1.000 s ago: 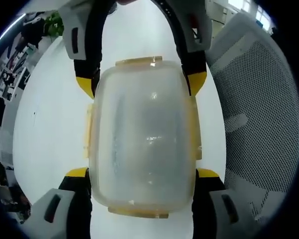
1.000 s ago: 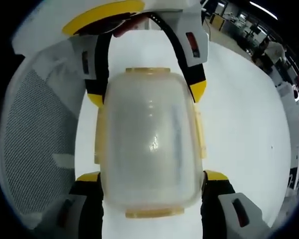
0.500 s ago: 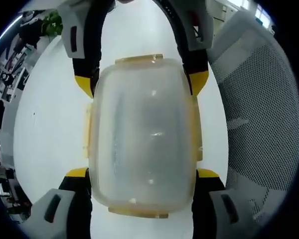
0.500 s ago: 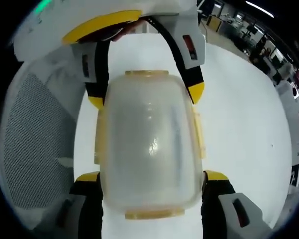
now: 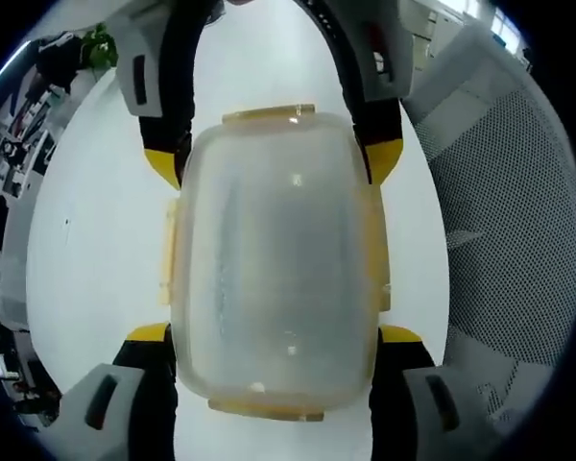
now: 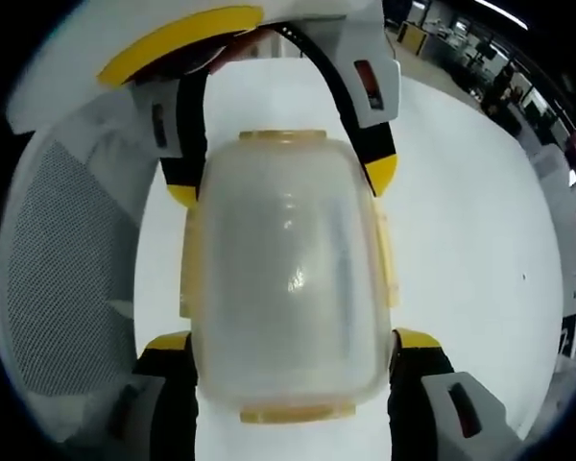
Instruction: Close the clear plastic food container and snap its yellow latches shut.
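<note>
Left gripper view — container (image 5: 274,269) clamped between both grippers, left gripper (image 5: 274,336) near end, right gripper (image 5: 274,158) far end

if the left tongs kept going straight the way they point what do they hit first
Likely the other tongs, which face them from the far end of the clear food container that sits between the left tongs. The container may simply be pushed along; depth is unclear.

Clear plastic food container (image 5: 274,269) (image 6: 286,279) is lying lid-closed on white desk (image 5: 96,240), frosted walls translucent; yellow latches (image 5: 267,117) (image 6: 281,136) are sitting at 12, 3, 6 and 9 o'clock.
</note>
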The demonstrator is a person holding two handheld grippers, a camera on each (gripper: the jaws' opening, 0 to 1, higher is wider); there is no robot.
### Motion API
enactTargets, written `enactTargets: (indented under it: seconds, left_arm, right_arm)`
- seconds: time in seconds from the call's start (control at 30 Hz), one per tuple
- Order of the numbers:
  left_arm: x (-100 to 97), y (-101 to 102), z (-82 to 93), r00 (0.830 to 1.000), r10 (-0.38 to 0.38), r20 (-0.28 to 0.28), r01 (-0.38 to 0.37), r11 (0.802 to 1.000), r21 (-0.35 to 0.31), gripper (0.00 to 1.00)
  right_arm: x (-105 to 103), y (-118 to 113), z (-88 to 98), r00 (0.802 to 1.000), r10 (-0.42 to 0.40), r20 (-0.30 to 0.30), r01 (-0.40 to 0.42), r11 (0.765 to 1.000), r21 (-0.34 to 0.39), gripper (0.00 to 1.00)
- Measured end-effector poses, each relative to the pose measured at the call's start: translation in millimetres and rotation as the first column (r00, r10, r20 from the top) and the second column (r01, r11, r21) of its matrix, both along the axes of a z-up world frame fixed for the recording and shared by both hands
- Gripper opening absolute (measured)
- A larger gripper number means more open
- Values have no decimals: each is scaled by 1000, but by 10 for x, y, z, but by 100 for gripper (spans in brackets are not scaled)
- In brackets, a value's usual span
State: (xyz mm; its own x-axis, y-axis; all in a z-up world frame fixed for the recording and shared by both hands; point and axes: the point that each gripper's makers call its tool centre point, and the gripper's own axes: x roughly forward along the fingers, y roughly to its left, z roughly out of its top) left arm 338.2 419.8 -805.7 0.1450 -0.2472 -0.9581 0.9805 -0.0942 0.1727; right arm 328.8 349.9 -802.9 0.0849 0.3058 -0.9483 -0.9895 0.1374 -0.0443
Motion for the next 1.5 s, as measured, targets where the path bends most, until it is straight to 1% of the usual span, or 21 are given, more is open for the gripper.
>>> enactTargets:
  seconds: [0.13,0.43,0.7,1.03,1.17,1.3,1.5]
  left_arm:
    - [50,-21,11,1000,4,-1,-4,1000,-9,83]
    - [127,-43,20,1000,1,-1,-1,1000,-8,83]
    - [233,-79,14,1000,8,-1,-8,1000,-7,83]
    - [293,-112,20,1000,11,-3,-11,1000,-14,83]
    - [352,-123,23,1000,19,-5,-20,999,-26,83]
    - [425,-129,10,1000,21,-3,-21,1000,-18,83]
    - [483,-128,13,1000,21,-5,-22,999,-27,83]
  right_arm:
    - [54,-28,-3,1000,-1,0,1,1000,-7,83]
    - [137,-50,-4,1000,-10,0,10,1000,-1,84]
    - [239,-79,-11,1000,-12,1,12,1000,5,84]
    - [302,-109,-9,1000,-12,3,12,1000,3,84]
    - [366,-122,-15,1000,-5,3,5,1000,1,84]
    - [433,-129,-13,1000,-3,2,3,1000,3,85]
    - [495,-126,-7,1000,-4,5,4,1000,9,85]
